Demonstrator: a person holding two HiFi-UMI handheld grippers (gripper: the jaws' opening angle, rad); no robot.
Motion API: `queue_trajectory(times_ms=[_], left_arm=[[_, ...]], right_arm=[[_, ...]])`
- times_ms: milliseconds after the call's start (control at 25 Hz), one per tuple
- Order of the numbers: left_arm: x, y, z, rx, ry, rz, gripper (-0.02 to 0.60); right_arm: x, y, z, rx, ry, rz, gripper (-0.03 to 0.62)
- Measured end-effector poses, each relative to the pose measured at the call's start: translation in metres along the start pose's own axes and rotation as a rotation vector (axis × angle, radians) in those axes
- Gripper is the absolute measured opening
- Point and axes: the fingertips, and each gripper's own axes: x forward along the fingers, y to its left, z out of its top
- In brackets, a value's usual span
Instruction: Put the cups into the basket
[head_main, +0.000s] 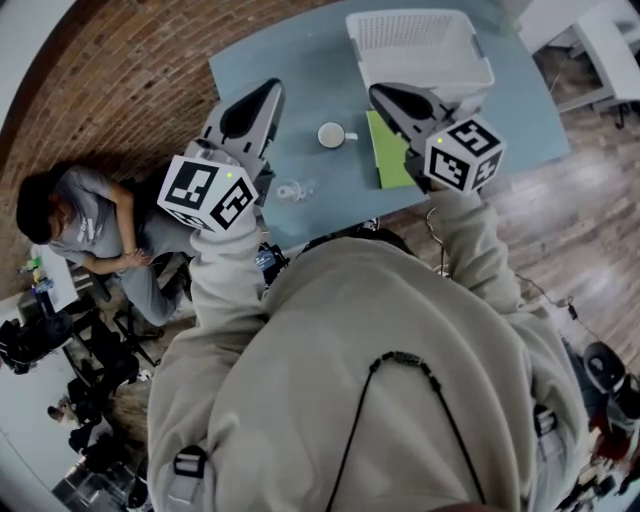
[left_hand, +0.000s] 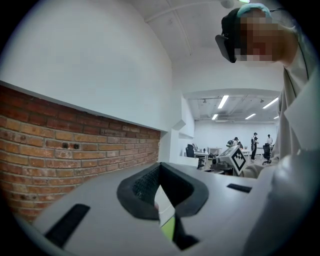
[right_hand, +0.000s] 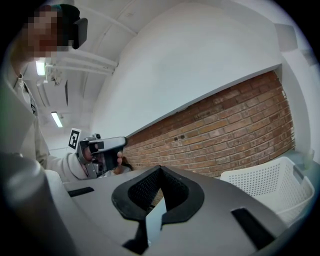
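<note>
Reach-in stage I reckon: left gripper (head_main: 268, 90) and right gripper (head_main: 380, 93) are both pressed together and empty, either side of the white cup (head_main: 331, 135) on the table (head_main: 260, 70), basket (head_main: 440, 72) just beyond, so next one needs to open and come down around that cup.

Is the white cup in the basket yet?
No, it is out. The white cup stands upright on the blue table, left of the green sheet, apart from the white basket.

Green pad (head_main: 390, 165) lies on the blue table (head_main: 300, 80), near its front edge. A person (head_main: 85, 225) sits left of the table.
</note>
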Motion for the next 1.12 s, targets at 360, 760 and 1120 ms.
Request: queue_trajectory(times_ms=[360,760,1120], left_arm=[[-0.018,0.029,-0.007,-0.016,0.035,0.078,-0.002],[-0.019,0.045,-0.01,-0.051,-0.004,-0.002,-0.003],[-0.03,0.089,-0.023,-0.098,0.009,-0.06,-0.002]], right_arm=[[0.037,0.0,-0.012,0.012,0.022,0.062,0.012],[0.043,0.006,-0.012,-0.002,0.034,0.005,0.012],[0.076,0.021,-0.02,-0.015,0.076,-0.033,0.012]])
